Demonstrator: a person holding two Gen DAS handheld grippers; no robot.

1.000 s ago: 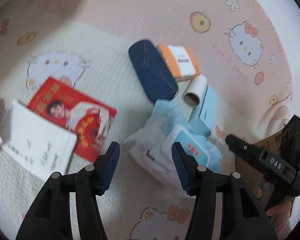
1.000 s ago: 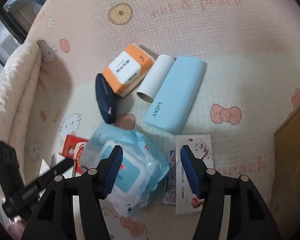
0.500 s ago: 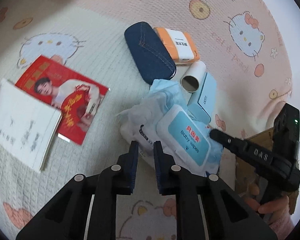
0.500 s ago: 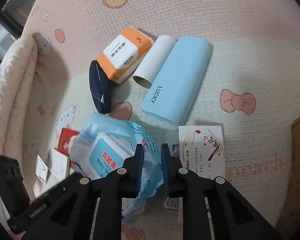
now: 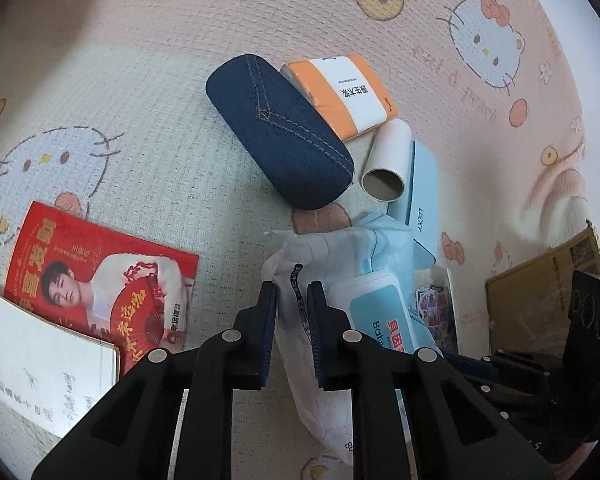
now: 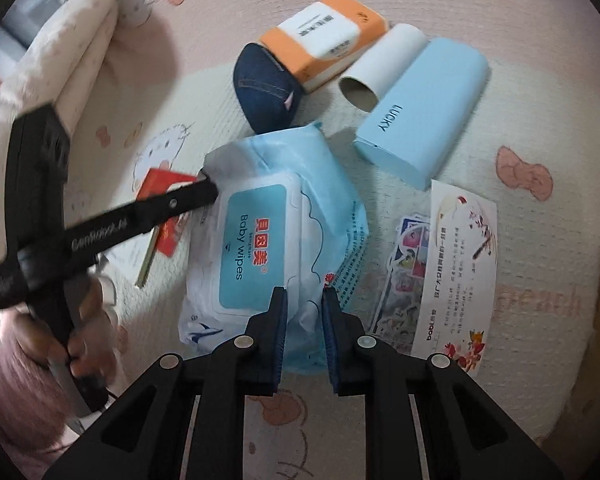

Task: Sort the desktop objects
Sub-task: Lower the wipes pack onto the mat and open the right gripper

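Observation:
A blue-and-white baby wipes pack (image 6: pixel 276 240) lies in the middle of the cartoon-print mat (image 5: pixel 160 80). My left gripper (image 5: pixel 292 292) is shut, its tips over the pack's crumpled white end (image 5: pixel 300 256); film shows through the narrow slit. In the right wrist view the left gripper (image 6: pixel 210 188) points at the pack's far left corner. My right gripper (image 6: pixel 304 294) is shut too, above the pack's near edge. Beyond the pack lie a denim glasses case (image 5: pixel 280 132), an orange tissue pack (image 5: pixel 340 92), a cardboard tube (image 5: pixel 386 164) and a light blue LUCKY box (image 6: pixel 420 116).
A red booklet (image 5: pixel 100 280) and a white notebook (image 5: pixel 48 364) lie left of the pack. A printed card (image 6: pixel 456 268) and stickers (image 6: pixel 408 252) lie to its right. A cardboard box (image 5: pixel 540 292) stands at the right edge, a folded blanket (image 6: pixel 60 60) at the far left.
Both grippers closed from wide open, with nothing between their pads. Both then came down and forward, closer to the wipes pack.

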